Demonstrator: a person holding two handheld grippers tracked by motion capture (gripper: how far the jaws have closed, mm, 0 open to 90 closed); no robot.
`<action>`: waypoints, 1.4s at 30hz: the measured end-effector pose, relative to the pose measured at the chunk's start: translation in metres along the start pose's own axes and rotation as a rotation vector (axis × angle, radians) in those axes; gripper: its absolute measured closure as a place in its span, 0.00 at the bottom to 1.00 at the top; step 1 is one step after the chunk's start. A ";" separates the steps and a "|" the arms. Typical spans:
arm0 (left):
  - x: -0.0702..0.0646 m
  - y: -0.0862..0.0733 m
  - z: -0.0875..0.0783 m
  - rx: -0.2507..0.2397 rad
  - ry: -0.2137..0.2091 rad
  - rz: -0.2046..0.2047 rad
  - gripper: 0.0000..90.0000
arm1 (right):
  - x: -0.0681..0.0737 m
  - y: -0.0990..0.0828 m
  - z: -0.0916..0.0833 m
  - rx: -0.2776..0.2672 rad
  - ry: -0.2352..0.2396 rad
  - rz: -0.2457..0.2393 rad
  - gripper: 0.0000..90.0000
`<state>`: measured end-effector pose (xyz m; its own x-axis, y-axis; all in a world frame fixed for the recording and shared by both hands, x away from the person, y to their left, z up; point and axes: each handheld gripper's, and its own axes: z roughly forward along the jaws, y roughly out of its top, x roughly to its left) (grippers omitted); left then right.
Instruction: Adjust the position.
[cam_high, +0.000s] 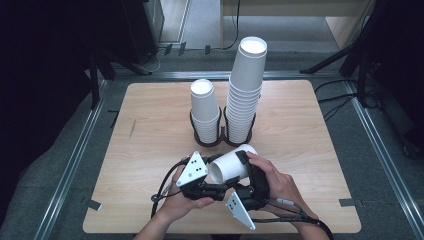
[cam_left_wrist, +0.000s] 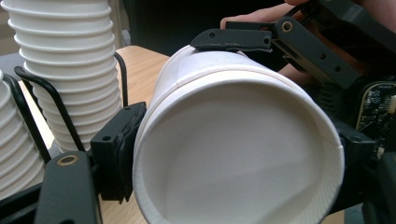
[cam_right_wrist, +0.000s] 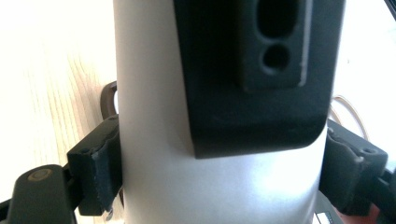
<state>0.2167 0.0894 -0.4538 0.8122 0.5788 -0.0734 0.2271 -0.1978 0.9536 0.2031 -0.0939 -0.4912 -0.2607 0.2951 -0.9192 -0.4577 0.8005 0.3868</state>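
Paper formed the white cup, a smooth tapered cylinder with a rolled rim, which lay on its side in the air above the front of the pale wood-grain table, its open mouth turned toward the left hand-held gripper. That matte black tool clasped the cup near its rim, a ridged rubber pad pressed to the wall. The right hand-held gripper gripped the same cup farther along its body, a flat pad flush against each side. A grey three-cornered plate sat atop the left tool. Behind stood two ribbed stacks of nested white cups in a dark wire holder, well apart from the held cup
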 end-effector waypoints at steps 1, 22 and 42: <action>0.000 0.000 0.000 0.000 -0.002 0.001 0.24 | 0.000 0.000 0.000 -0.001 -0.001 0.002 0.15; 0.005 0.001 -0.001 0.004 -0.023 0.022 0.25 | 0.000 -0.002 -0.003 -0.018 0.000 0.001 0.14; 0.015 0.001 -0.008 -0.011 -0.004 0.003 0.25 | -0.002 -0.006 -0.006 -0.015 -0.024 0.002 0.04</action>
<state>0.2251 0.1047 -0.4514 0.8152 0.5747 -0.0718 0.2186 -0.1906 0.9570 0.2008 -0.1022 -0.4913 -0.2407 0.3093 -0.9200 -0.4702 0.7921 0.3893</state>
